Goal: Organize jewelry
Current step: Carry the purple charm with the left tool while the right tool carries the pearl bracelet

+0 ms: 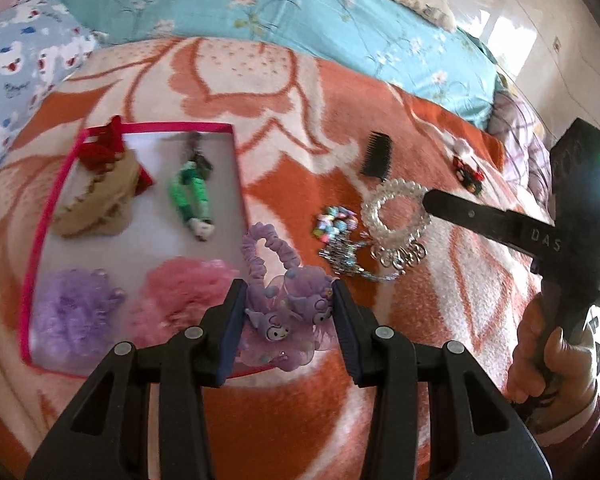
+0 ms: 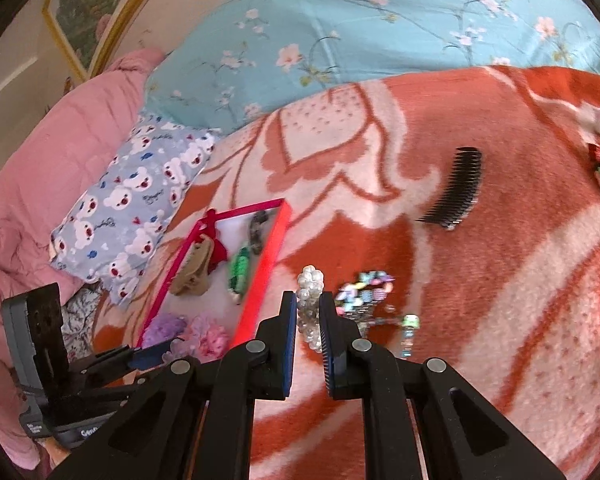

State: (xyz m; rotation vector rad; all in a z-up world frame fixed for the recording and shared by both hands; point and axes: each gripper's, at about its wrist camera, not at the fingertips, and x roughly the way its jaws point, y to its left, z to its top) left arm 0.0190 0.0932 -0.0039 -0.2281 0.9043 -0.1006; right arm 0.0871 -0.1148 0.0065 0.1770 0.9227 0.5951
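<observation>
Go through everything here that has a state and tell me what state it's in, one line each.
Left gripper: shut on the purple hair tie.
Right gripper: shut on the clear bead bracelet.
Pink tray: open, partly filled.
Black comb: lying on the blanket, outside the tray.

The left wrist view looked steeply down along its own black gripper fingers at an orange-and-white patterned fleece blanket, close above a shallow pink-rimmed white tray at left. The right wrist view faced the same way from further right, equally near, its fingers low in frame (the tray sat left of centre there, seen edge-on). Both views shared the tray, a black toothed hair comb, a clear beaded spiral hair tie, and a light blue floral quilt behind.
</observation>
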